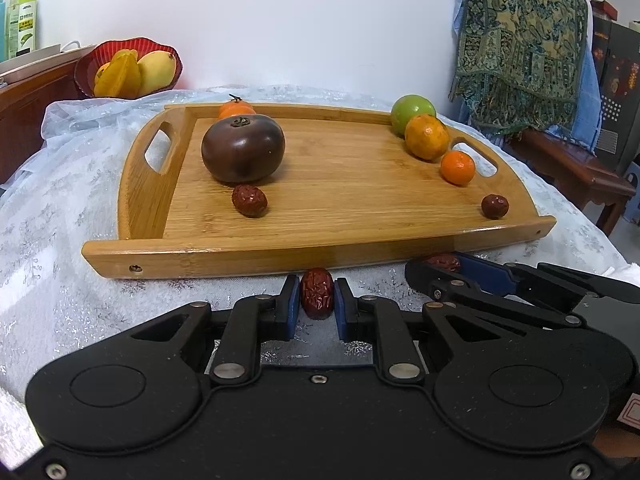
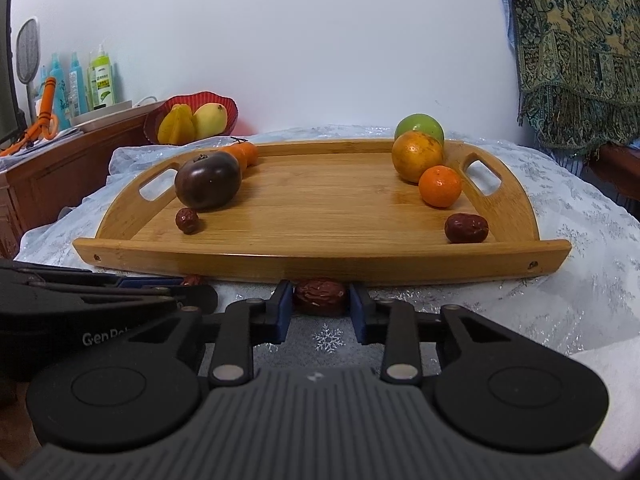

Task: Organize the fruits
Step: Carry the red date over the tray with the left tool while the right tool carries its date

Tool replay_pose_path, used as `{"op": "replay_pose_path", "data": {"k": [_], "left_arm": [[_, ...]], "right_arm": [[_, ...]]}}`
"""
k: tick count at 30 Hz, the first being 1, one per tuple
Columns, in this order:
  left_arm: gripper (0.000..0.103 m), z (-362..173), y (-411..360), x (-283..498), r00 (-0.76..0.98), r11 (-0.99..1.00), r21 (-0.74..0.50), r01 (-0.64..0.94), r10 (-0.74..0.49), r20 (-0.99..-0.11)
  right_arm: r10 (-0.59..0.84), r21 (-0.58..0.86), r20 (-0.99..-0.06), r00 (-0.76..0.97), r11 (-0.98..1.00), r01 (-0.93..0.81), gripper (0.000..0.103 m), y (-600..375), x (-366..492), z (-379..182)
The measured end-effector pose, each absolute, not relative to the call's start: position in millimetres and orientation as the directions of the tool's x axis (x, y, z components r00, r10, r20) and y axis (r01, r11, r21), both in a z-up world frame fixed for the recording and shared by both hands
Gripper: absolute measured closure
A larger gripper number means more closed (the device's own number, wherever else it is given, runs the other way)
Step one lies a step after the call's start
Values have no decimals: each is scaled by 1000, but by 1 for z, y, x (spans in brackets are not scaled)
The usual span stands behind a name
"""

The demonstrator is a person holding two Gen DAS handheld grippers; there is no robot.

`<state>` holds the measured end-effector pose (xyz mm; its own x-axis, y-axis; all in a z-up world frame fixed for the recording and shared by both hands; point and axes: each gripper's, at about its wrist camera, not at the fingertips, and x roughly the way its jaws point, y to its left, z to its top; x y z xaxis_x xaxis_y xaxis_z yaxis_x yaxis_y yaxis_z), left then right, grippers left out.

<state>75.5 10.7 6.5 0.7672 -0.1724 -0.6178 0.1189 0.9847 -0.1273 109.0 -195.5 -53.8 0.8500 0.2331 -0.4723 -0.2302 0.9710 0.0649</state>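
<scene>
The left gripper was pinched on a red date standing on end between its blue pads, just in front of the near rail of the bamboo tray. The right gripper sat beside it on the white snowflake cloth, its jaws drawn in against a second red date lying crosswise between them, both pads touching the fruit, again close to the tray's near rail. From the left wrist view the right gripper's fingers showed at the right with that date at their tip.

On the tray, a dark purple-brown tomato stood at the left with a loose red date just in front of it and a small stemmed orange fruit behind it. Along the right side ran a row: a green fruit at the back, an orange touching it, a mandarin next, then another loose date near the front corner.

Off the tray, at the back left, a red bowl held a starfruit and a mango
</scene>
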Motion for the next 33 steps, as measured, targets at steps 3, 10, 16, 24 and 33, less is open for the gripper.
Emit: {"op": "replay_pose_path", "data": {"k": [3,10,16,24,33], "left_arm": [[86,6,11,75,770,985,-129,115,-170,-615],[87,7,7,74,774,988,-106,115,-156,-613],[87,12,5,70,787,988,-103,116,-155,-597],[87,20,1,65,813,988,-82,129,-153,-561],[87,39,-2,75,835,989,-71,133,-150,-529]], "right_arm": [[230,64,-472,851,972,-227,64,-195,109,-54],[225,75,-468,854,974,-215,65,-196,108,-54],[228,106,-454,861,974,-202,67,-199,105,-50],[218,106,-419,882,976,-190,68,-203,98,-43],[215,98,-366,906,976,-192,68,-206,99,-27]]}}
